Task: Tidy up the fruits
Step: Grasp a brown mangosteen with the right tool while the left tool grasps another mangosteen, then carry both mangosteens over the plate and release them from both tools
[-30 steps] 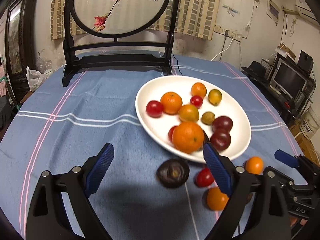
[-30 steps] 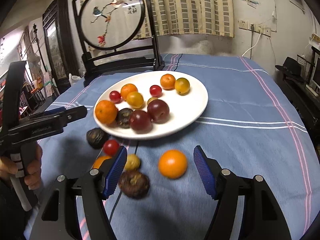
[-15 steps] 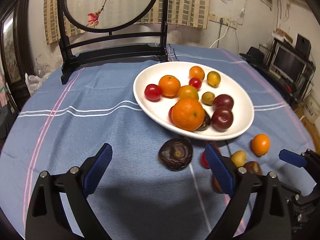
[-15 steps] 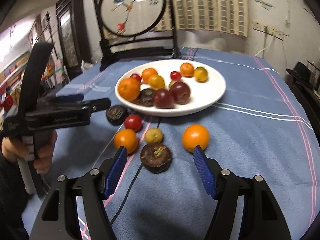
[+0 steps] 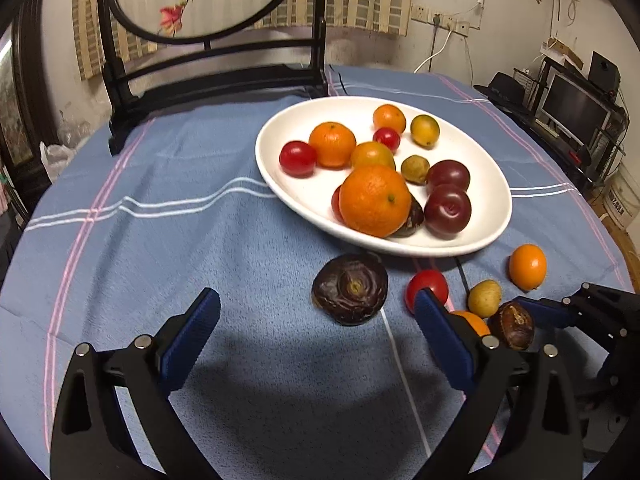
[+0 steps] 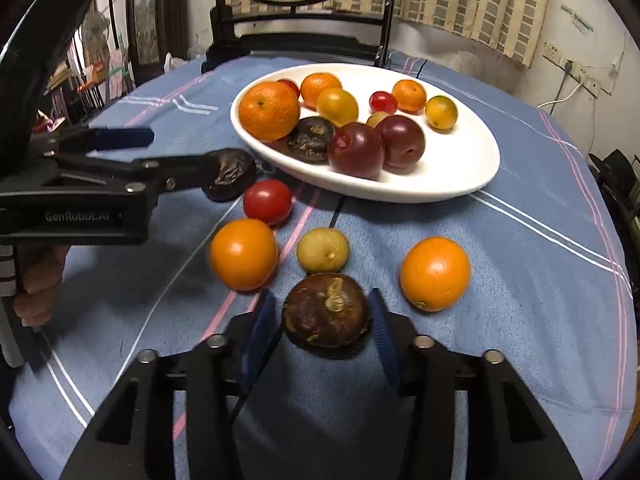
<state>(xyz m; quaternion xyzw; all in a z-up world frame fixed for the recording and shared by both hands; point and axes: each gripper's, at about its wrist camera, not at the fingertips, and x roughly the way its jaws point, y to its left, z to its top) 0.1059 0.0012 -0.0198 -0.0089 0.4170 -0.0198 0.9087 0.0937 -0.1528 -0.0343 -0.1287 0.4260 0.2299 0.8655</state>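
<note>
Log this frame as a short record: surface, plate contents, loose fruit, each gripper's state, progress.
surface: blue striped tablecloth
plate: white plate, holds oranges, red tomatoes, two plums and small yellow-green fruits
loose fruit: six on the cloth beside the plate, among them a dark flat fruit, a red tomato and a brown round fruit
left gripper: jaws opening, nothing between them
right gripper: jaws closing around the brown round fruit, pads not clearly pressing yet
progress: unfinished, loose fruit remains off the plate
</note>
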